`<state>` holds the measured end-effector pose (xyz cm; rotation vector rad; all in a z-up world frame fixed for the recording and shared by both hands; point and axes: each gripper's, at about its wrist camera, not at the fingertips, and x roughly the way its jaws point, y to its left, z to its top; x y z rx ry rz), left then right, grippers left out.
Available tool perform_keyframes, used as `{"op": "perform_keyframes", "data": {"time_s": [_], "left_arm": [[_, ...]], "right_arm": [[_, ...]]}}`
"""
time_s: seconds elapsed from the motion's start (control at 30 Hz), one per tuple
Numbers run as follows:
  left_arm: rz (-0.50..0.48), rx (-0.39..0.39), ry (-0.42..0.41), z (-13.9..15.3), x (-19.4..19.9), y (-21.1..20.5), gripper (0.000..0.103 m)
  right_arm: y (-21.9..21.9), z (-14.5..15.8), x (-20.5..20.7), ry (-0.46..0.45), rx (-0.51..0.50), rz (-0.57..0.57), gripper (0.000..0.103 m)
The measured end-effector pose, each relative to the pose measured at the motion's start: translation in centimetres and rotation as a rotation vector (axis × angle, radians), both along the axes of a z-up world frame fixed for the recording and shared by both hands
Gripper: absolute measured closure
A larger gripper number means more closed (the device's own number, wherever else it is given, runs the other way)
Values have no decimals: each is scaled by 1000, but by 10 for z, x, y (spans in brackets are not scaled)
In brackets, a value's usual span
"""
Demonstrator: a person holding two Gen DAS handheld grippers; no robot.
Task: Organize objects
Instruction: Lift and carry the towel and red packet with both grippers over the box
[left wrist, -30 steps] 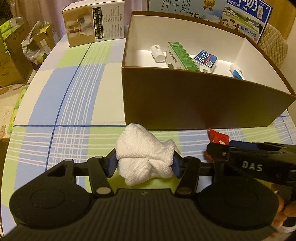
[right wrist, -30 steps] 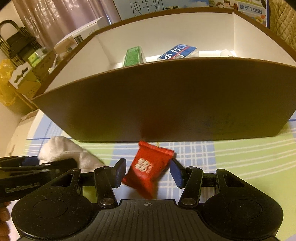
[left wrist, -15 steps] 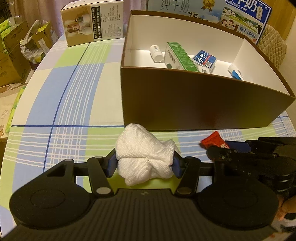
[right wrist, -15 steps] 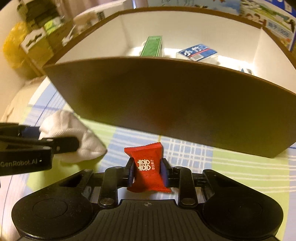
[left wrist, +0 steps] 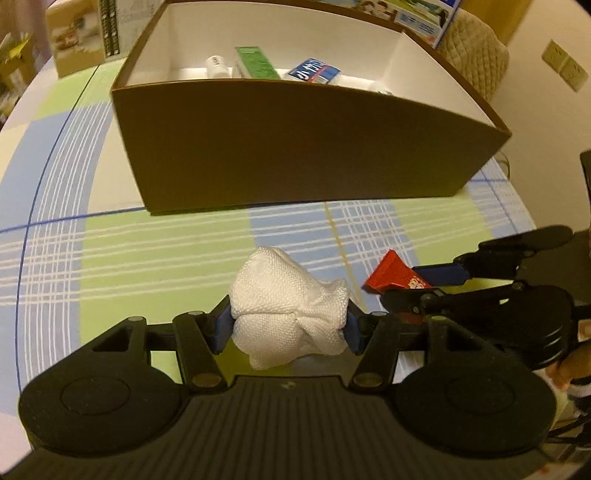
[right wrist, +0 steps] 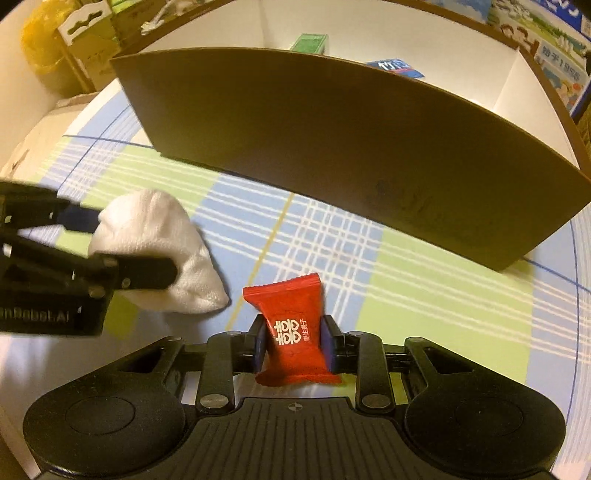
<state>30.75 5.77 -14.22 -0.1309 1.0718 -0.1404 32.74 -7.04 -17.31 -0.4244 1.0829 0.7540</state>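
My left gripper (left wrist: 284,328) is shut on a crumpled white cloth (left wrist: 288,302), held over the checked tablecloth. My right gripper (right wrist: 293,343) is shut on a red candy packet (right wrist: 291,325) with white print. The cloth (right wrist: 155,251) and left gripper show at the left of the right wrist view. The packet (left wrist: 391,273) and right gripper (left wrist: 421,286) show at the right of the left wrist view. A brown box (left wrist: 303,147) with a white inside stands ahead of both grippers. It holds a green box (left wrist: 255,61), a blue-and-white box (left wrist: 312,72) and a white bottle (left wrist: 216,66).
The table carries a green, blue and white checked cloth (left wrist: 147,258). A cardboard carton (left wrist: 81,33) stands at the far left behind the brown box. A milk carton box (right wrist: 546,48) stands behind it at the right. Cardboard clutter (right wrist: 81,40) lies off the table's left edge.
My right gripper has shut on the red packet and lifted it. Both grippers have pulled back from the brown box, each still holding its object.
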Motion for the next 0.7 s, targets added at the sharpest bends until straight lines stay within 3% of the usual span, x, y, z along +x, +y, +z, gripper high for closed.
{"op": "perform_keyframes", "data": {"time_s": [0.5,0.63,0.7], "left_arm": [[-6,14,-16,-8,3,-5,32],[-20,25,-14,-10,3,-7,33],[-31,33,-16,-9,3,-9,39]], "right_arm": [[-14,2,-1,-23,21,-13,68],[-15,1,1,-15,26,-14,68],[-15,2,0,-14,24,-7,71]]}}
